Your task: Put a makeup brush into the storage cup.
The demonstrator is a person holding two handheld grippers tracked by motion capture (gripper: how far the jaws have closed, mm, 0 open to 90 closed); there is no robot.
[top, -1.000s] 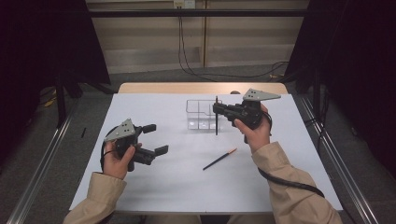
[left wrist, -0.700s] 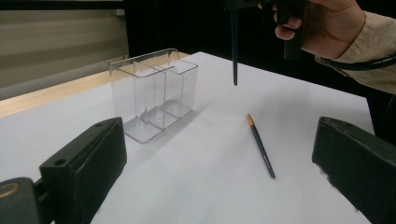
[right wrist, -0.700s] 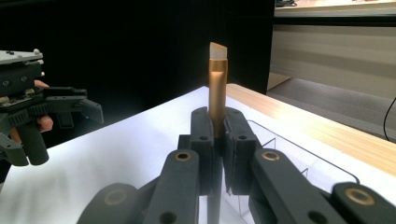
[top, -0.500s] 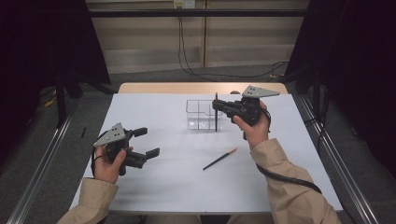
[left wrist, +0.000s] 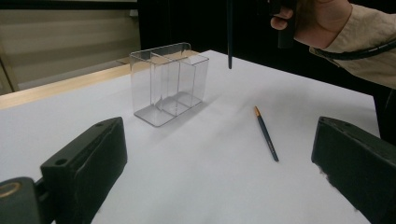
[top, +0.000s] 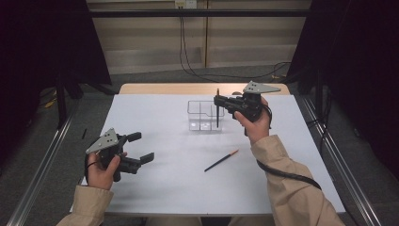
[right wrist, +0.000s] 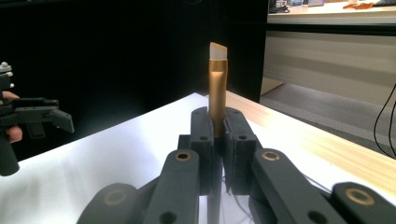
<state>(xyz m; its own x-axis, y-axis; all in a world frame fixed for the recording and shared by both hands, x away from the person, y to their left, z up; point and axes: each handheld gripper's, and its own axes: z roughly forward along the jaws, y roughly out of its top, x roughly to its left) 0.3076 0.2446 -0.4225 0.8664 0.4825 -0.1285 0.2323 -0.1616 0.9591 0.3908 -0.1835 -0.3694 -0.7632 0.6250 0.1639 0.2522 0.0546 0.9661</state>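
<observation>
On the white table (top: 164,197), the right gripper (top: 221,100) pinches a dark, gold-ferruled brush (top: 217,113) upright, just beside the clear plastic divided organizer (top: 200,115). Centre it over a compartment, lower straight, then release. The left gripper (top: 141,147) gapes empty; a second thin dark brush (top: 221,160) lies between them.

A lab or recording booth is suggested. A white-topped table (top: 155,188) is set at the centre of the high view, hemmed in by black curtains (top: 42,42) at the left and right edges. Cables (top: 188,52) are hung down a pale wall at top centre, metal floor rails (top: 37,174) are laid along the lower left and lower right, and a distant workbench (right wrist: 327,9) is seen at the upper right of the right gripper view.
</observation>
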